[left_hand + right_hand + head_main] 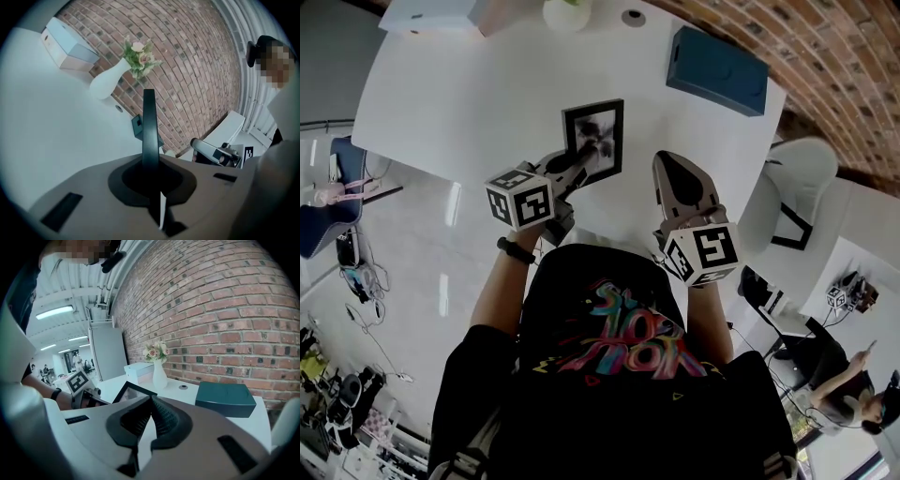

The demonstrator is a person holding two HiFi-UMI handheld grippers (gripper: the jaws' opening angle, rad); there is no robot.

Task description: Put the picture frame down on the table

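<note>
The black picture frame (602, 123) with a grey photo is held over the white table (469, 103), leaning a little. My left gripper (589, 156) is shut on its lower left edge. In the left gripper view the frame (149, 122) shows edge-on, rising from between the jaws of that gripper (151, 171). My right gripper (666, 161) hovers just right of the frame with its jaws shut and nothing in them. From the right gripper (149, 403) the frame (127, 392) lies to the left. Whether the frame's bottom edge touches the table is hidden.
A teal box (717, 70) lies at the table's far right by the brick wall. A white vase of flowers (159, 366) and stacked white boxes (139, 371) stand at the far side. A white chair (792, 202) is beside the table's right edge.
</note>
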